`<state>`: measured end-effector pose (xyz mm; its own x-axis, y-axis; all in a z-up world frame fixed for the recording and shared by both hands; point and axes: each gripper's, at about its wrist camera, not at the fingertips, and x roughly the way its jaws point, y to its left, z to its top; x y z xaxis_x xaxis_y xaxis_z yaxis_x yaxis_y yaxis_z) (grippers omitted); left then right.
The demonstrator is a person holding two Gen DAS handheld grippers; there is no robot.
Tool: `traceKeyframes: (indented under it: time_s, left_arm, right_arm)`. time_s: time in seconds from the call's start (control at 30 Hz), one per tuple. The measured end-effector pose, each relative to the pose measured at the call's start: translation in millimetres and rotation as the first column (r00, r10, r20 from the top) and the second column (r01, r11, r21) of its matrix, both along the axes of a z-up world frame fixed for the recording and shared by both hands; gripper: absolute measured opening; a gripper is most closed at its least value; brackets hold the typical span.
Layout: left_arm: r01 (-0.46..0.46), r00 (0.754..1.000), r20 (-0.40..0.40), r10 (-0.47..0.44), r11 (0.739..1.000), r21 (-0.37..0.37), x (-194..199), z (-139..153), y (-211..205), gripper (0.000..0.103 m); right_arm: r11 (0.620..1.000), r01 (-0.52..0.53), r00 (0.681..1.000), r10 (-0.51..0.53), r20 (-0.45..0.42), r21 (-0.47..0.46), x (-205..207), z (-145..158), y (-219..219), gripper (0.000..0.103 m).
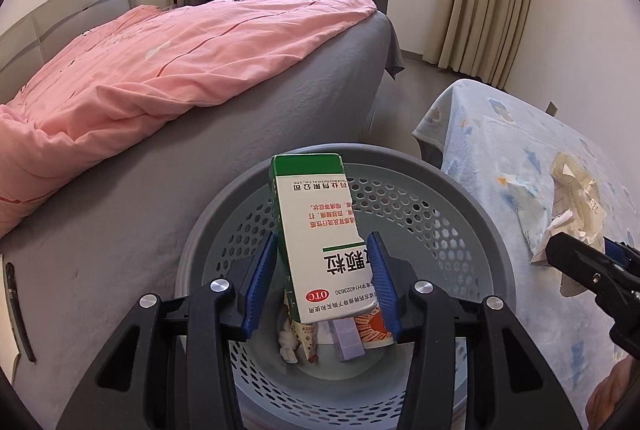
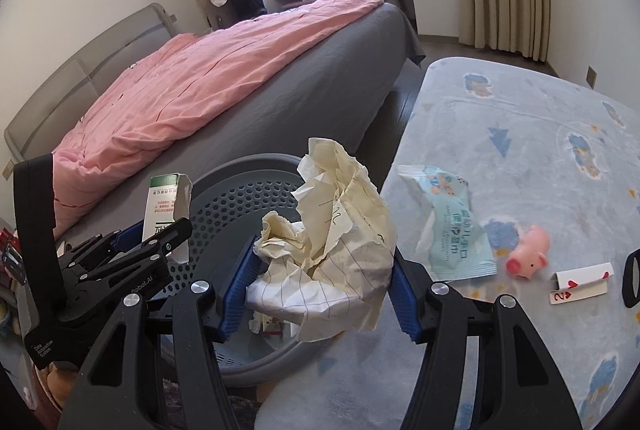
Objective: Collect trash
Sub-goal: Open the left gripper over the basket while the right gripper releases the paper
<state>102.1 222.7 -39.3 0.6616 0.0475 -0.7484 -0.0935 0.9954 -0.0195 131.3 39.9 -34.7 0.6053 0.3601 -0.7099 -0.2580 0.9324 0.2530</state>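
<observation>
My left gripper (image 1: 322, 266) is shut on a green and white medicine box (image 1: 316, 226), held upright over the mouth of the grey perforated waste basket (image 1: 432, 206). Several scraps and wrappers lie at the basket's bottom. My right gripper (image 2: 320, 278) is shut on a wad of crumpled cream lined paper (image 2: 340, 230), which hangs over the basket's right rim (image 2: 240, 186) beside the blanket edge. In the right wrist view the left gripper (image 2: 160, 234) with its box (image 2: 166, 206) shows at the left. In the left wrist view the right gripper and its paper (image 1: 576, 190) show at the right.
A bed with a pink duvet (image 1: 160, 70) and grey sheet stands left of the basket. On the light blue blanket (image 2: 520, 158) lie a pale blue wipes packet (image 2: 448, 226), a pink toy pig (image 2: 528, 250), a folded playing card (image 2: 580, 282) and a black band (image 2: 632, 278).
</observation>
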Motion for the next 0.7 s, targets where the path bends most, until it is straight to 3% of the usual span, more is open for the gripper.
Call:
traceKeyframes:
  time_s: [0.53,0.7]
  left_arm:
    - [-0.023,0.999,-0.028,0.023,1.0,0.0,0.3,-6.8,14.6,0.047]
    - [-0.043,0.999,-0.021,0.043,0.999,-0.009,0.8,-6.0,20.1,0.06]
  right_arm:
    - [0.997,-0.071,0.997,0.07,-0.038,-0.024,15.2,-14.7,28.0,0.062]
    - [0.998,-0.067,0.997,0.066,-0.031,-0.019,17.7,-13.9,25.9,0.066]
